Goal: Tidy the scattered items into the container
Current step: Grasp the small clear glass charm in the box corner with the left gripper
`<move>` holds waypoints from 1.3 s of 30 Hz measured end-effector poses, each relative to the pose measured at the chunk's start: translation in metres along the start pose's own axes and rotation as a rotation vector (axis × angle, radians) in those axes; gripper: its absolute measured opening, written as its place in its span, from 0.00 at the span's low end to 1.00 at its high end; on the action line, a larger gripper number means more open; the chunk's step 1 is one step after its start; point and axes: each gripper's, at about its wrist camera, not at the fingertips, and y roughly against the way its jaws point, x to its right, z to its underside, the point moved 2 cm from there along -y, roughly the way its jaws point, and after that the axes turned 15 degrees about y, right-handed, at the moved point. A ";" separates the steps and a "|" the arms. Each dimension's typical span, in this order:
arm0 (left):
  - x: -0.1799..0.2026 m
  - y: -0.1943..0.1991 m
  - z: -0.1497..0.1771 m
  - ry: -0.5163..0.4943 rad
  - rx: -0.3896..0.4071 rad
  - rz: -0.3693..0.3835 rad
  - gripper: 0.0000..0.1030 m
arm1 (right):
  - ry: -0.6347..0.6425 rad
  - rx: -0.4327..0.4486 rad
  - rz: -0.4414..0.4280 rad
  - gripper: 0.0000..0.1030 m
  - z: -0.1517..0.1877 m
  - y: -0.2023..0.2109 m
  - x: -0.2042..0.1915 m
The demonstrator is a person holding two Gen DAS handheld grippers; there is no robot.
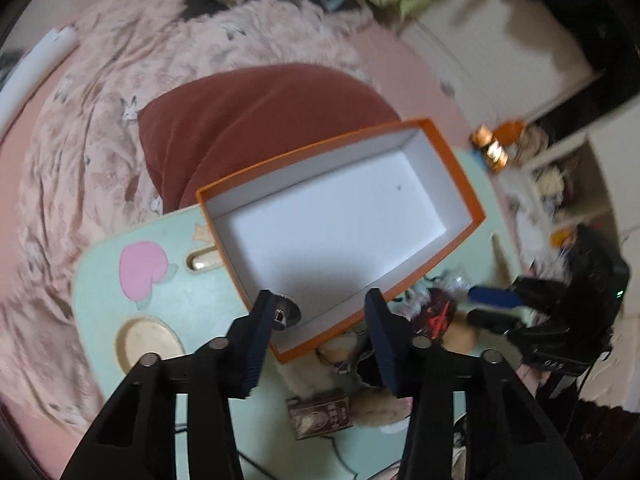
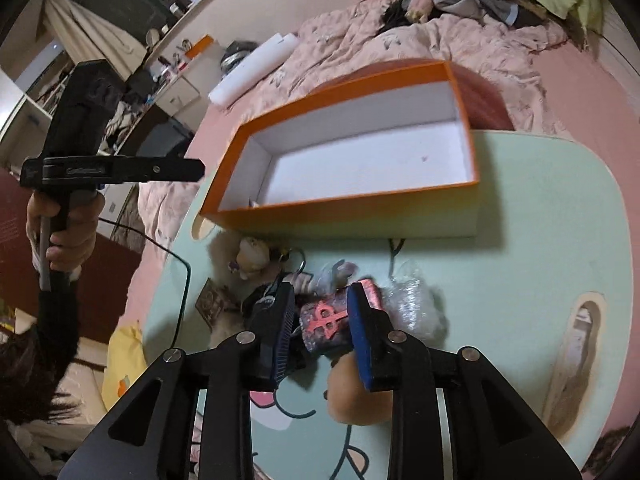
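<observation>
On the mint-green counter [image 2: 540, 208] that stands over a bed with a pink quilt [image 1: 100, 80], an orange box [image 1: 472, 184] with a white inside sits open, nearly empty. In the left wrist view the left gripper [image 1: 320, 320] hangs over the near corner of the box, its jaws apart and pressing on nothing; a small shiny metal piece [image 1: 286, 310] lies inside that corner, just beside the left finger, and whether it touches the finger I cannot tell. A dark red cushion [image 1: 256, 120] lies on the bed behind the box.

In front of the box the scattered items lie in a heap: a fluffy beige toy [image 2: 250, 256], a small brown packet [image 1: 320, 416], a crinkled clear wrapper [image 2: 412, 300] and some dark bits with a metal ring, too tangled to name. The right gripper [image 2: 324, 324] points down into this heap. Between its jaws sits a dark pouch with a pink symbol [image 2: 324, 322]; the jaws are parted, and whether the pads press on the pouch cannot be told. A person's hand [image 2: 64, 232] holds the left gripper's handle at the left of the right wrist view.
</observation>
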 end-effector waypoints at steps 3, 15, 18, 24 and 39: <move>0.011 -0.009 -0.015 -0.027 -0.073 -0.064 0.24 | -0.027 0.018 -0.013 0.28 0.001 0.001 0.007; -0.004 -0.068 -0.015 0.147 -0.277 -0.274 0.18 | -0.112 0.043 -0.094 0.28 0.007 -0.005 0.026; -0.002 -0.076 -0.012 0.150 -0.280 -0.317 0.18 | -0.122 0.048 -0.100 0.28 0.008 -0.005 0.030; 0.001 -0.088 -0.006 0.162 -0.271 -0.339 0.18 | -0.147 0.060 -0.109 0.28 0.013 -0.003 0.034; -0.002 -0.084 0.006 0.137 -0.210 -0.331 0.00 | -0.187 0.077 -0.097 0.28 0.021 0.006 0.041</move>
